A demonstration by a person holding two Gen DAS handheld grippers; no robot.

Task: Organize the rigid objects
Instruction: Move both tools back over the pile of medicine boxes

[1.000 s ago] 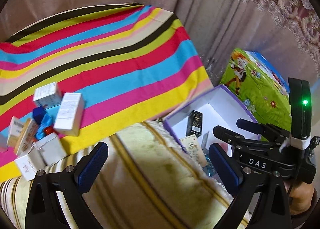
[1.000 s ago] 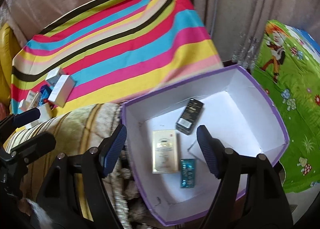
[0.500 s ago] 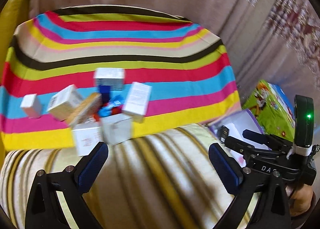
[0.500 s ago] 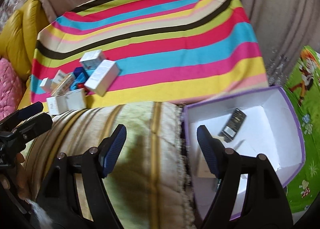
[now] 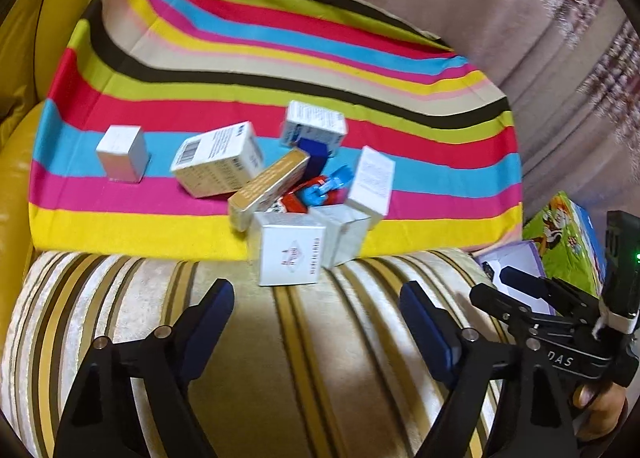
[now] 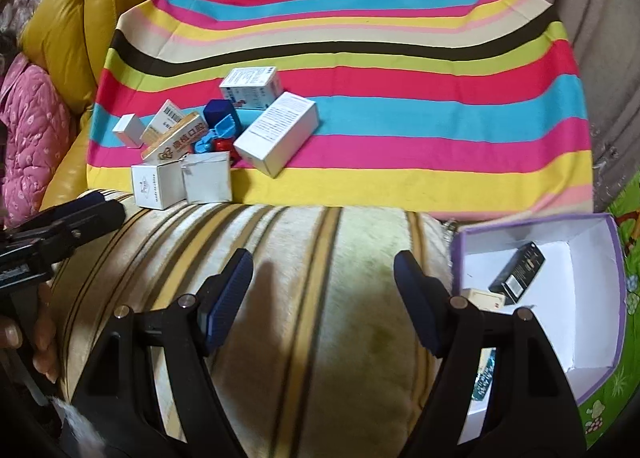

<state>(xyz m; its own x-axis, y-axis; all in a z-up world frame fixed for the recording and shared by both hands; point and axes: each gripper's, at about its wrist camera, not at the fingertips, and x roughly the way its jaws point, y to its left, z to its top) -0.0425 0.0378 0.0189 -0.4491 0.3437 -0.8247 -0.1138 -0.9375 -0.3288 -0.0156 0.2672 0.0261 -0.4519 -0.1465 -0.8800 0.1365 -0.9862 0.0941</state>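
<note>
Left tongs (image 5: 316, 314): fingers spread wide apart, nothing between them, poised over the striped cream cushion (image 5: 304, 358) and facing the pile of boxes. In the right wrist view the left tongs (image 6: 64, 221) appear at the far left edge, held by a hand.

Striped cloth (image 5: 200, 57): carries the boxes. From the left: a small white cube box (image 5: 122, 153) standing apart from the rest; a white barcoded carton (image 5: 218, 163) lying tilted; a gold box (image 5: 270, 187) leaning against it; a blue and red toy (image 5: 320, 189) in the middle of the heap, under a dark blue box (image 5: 314, 153); a white printed carton (image 5: 314, 123) behind; a tall white box (image 5: 372, 185) tilted at the right. Two white boxes (image 5: 290, 254) stand side by side at the cloth's near edge, touching the cushion.

Right tongs (image 6: 324, 294): fingers wide apart, holding nothing, above the cushion.

Purple-edged box (image 6: 614, 298): at the right, beside the cushion, on a green cartoon mat (image 6: 628, 217). Inside lie a black carton (image 6: 518, 272) and a cream one (image 6: 486, 300), partly hidden by the right finger.
</note>
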